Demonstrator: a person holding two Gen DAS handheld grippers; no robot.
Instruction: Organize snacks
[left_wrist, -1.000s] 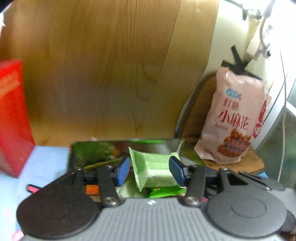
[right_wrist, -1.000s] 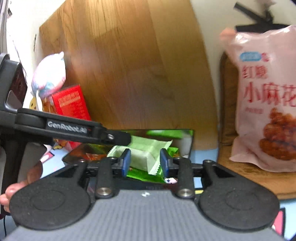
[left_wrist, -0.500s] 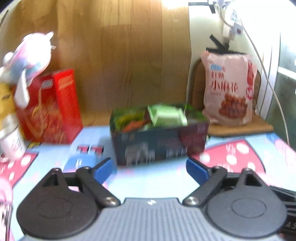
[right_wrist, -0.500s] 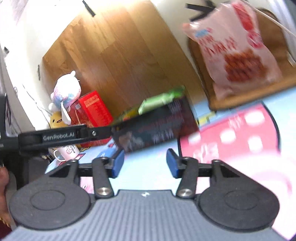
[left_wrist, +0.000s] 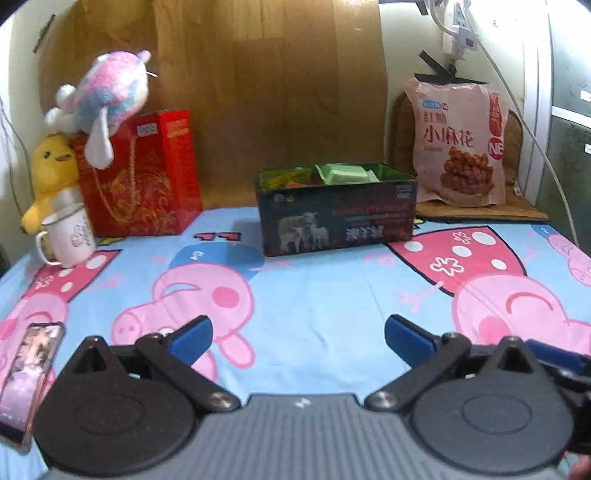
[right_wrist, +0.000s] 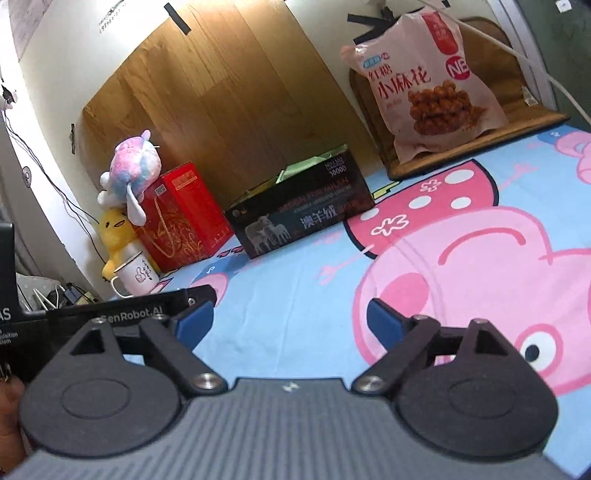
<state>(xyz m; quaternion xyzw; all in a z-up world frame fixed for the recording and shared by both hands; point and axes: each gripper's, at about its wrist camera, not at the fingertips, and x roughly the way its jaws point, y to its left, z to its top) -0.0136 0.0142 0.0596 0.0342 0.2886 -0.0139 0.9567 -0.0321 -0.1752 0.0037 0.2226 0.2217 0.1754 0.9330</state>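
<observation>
Left wrist view: the left claw (left_wrist: 297, 338) hovers with its blue-tipped jaws spread wide and nothing between them, above a cartoon-pig cloth (left_wrist: 314, 295). A phone (left_wrist: 27, 376) lies on the cloth just left of the claw. Well ahead of the claw, slightly right of its centre line, stands the dark snack box (left_wrist: 338, 212), open at the top, with a pale green packet (left_wrist: 347, 173) and other wrappers showing above its rim. Ahead to the left, a white mug (left_wrist: 68, 236) sits before a red gift bag (left_wrist: 142, 177), with a yellow plush (left_wrist: 50, 173) beside it and a pink-blue plush (left_wrist: 105, 94) on top. To the far right, past the box, a pink snack bag (left_wrist: 458, 144) leans upright on a brown mat (left_wrist: 480, 210), against the wall.

From the right wrist, the right claw (right_wrist: 290, 323) is likewise spread wide and holds nothing, over the same cloth. The box lies well ahead and slightly left of it, and the pink bag far ahead to its right.
</observation>
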